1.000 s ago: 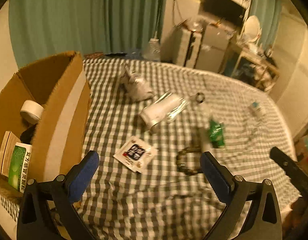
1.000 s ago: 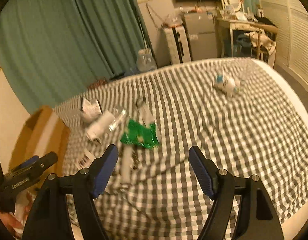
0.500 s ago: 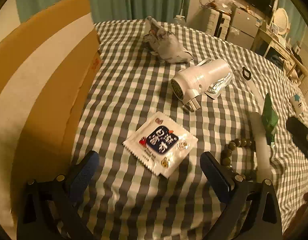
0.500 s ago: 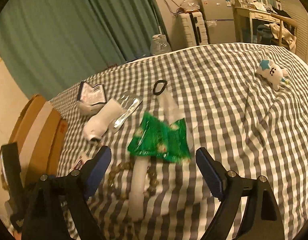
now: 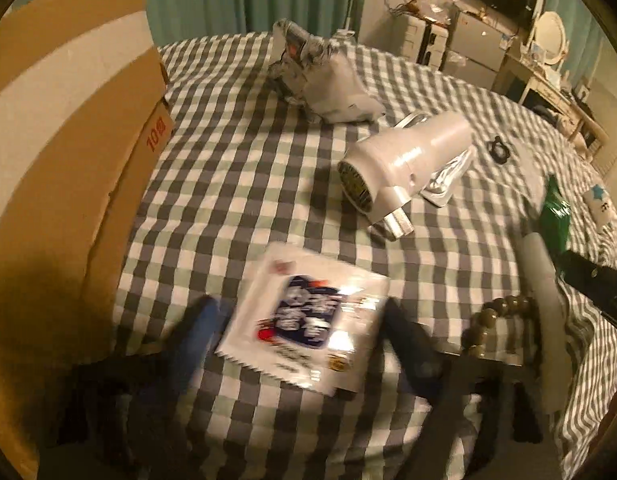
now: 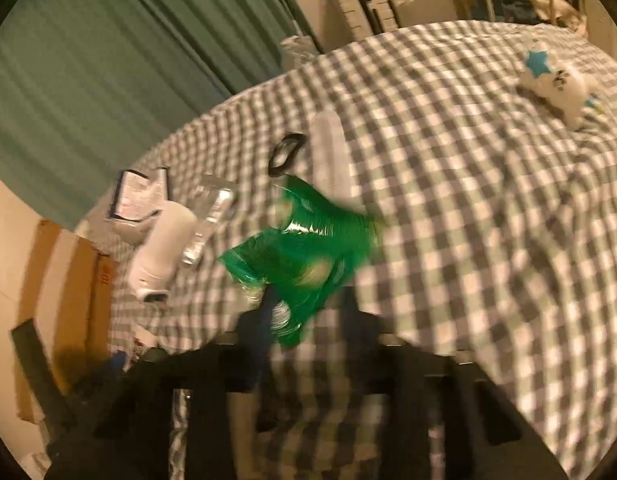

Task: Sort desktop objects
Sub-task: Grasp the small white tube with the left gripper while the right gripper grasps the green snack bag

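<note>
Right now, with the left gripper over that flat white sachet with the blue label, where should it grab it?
Take the white sachet by its near serrated edge, coming low from the gripper's side. It lies flat on the checked cloth, so only a thin edge offers a pinch; the left gripper already straddles it.

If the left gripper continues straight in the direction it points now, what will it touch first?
Most likely the flat white sachet with the dark blue label, lying on the checked cloth between the blurred fingers of the left gripper. Depth is unclear.
</note>
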Demonstrator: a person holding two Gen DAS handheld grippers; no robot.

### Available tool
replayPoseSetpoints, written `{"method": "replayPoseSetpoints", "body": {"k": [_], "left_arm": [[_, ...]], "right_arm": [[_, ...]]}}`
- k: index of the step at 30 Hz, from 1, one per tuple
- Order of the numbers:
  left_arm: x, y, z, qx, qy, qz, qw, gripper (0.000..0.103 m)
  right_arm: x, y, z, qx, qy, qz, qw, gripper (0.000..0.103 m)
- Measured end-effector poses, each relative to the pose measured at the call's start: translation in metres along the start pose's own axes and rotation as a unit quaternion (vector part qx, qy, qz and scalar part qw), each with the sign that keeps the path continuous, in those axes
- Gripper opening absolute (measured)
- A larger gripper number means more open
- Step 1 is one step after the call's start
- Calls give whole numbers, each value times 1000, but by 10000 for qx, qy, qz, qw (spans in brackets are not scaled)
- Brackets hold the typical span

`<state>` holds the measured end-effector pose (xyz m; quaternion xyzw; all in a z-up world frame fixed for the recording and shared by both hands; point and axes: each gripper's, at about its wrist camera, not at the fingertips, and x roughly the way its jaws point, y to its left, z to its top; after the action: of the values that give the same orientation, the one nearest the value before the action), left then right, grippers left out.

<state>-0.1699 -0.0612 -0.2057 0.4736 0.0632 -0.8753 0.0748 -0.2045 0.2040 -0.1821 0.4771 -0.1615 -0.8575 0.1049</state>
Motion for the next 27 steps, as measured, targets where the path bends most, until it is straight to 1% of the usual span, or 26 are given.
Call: {"method": "replayPoseSetpoints", "body": {"k": [1, 2, 4, 5, 6, 7, 8, 9, 10, 11, 12, 13, 15, 16, 17, 18, 19, 20, 21, 22, 23, 24, 25, 26, 27], "left_arm": [[-3, 0, 0, 20, -17, -53, 10000, 59], [-6, 0, 0, 21, -10, -102, 9999, 49], [-9, 2, 0, 5, -2, -205, 9998, 44], [-10, 3, -1, -5, -17, -229, 9997, 38], [-13, 2, 0, -8, -53, -238, 9997, 25], [-19, 3, 0, -24, -125, -278, 9995, 24], [-22, 3, 1, -53, -221, -276, 9994, 21], [-28, 4, 1, -73, -346, -301, 9989, 21], [-30, 3, 4, -81, -390, -344, 9986, 21], [-31, 2, 5, -72, -411, -333, 9986, 20], [-31, 0, 5, -44, -404, -300, 9987, 20], [-30, 0, 6, -30, -388, -280, 9988, 20], [-26, -1, 5, -35, -299, -261, 9992, 20], [-24, -1, 6, -55, -265, -269, 9993, 22], [-22, 0, 6, -74, -241, -241, 9994, 27], [-21, 2, 5, -90, -211, -216, 9995, 35], [-18, 3, 5, -125, -173, -185, 9996, 41], [-15, 4, 6, -190, -149, -183, 9995, 52], [-13, 7, 7, -278, -146, -272, 9991, 60], [-11, 8, 7, -364, -109, -423, 9984, 65], [-7, 9, 8, -446, -55, -532, 9976, 78], [-5, 10, 9, -503, -28, -567, 9971, 89], [-1, 10, 10, -545, 12, -536, 9971, 92], [2, 8, 11, -541, 33, -480, 9974, 93], [8, 5, 12, -451, 52, -390, 9982, 96]], "right_arm": [[-1, -2, -2, 24, 0, 10, 10000, 25], [-3, -4, -4, 78, -8, 61, 10000, 24], [-10, -8, -8, 175, -74, 125, 9997, 21], [-14, -8, -8, 168, -123, 136, 9997, 21], [-22, -9, -9, 147, -188, 143, 9996, 20], [-26, -10, -10, 145, -228, 151, 9995, 20], [-28, -10, -9, 140, -229, 202, 9994, 20], [-31, -11, -11, 147, -154, 314, 9993, 21], [-33, -12, -11, 161, -100, 366, 9991, 22], [-34, -11, -10, 171, -101, 378, 9991, 33], [-39, -11, -11, 170, -204, 355, 9990, 49], [-41, -9, -11, 158, -268, 347, 9989, 55], [-41, -5, -8, 129, -353, 365, 9986, 56], [-40, -3, -6, 130, -361, 387, 9985, 56], [-37, -1, -4, 125, -372, 384, 9985, 56], [-32, 1, -3, 119, -360, 362, 9986, 56], [-28, 3, -1, 117, -339, 356, 9987, 56], [-22, 5, 1, 106, -313, 365, 9988, 56], [-14, 9, 4, 91, -291, 351, 9989, 56], [-9, 11, 6, 78, -264, 319, 9991, 56], [-2, 13, 11, 73, -247, 273, 9993, 57], [4, 15, 15, 73, -254, 238, 9994, 62], [9, 15, 18, 80, -254, 211, 9994, 66], [17, 16, 23, 105, -221, 132, 9996, 73], [25, 15, 29, 148, -177, 55, 9997, 75]]}}
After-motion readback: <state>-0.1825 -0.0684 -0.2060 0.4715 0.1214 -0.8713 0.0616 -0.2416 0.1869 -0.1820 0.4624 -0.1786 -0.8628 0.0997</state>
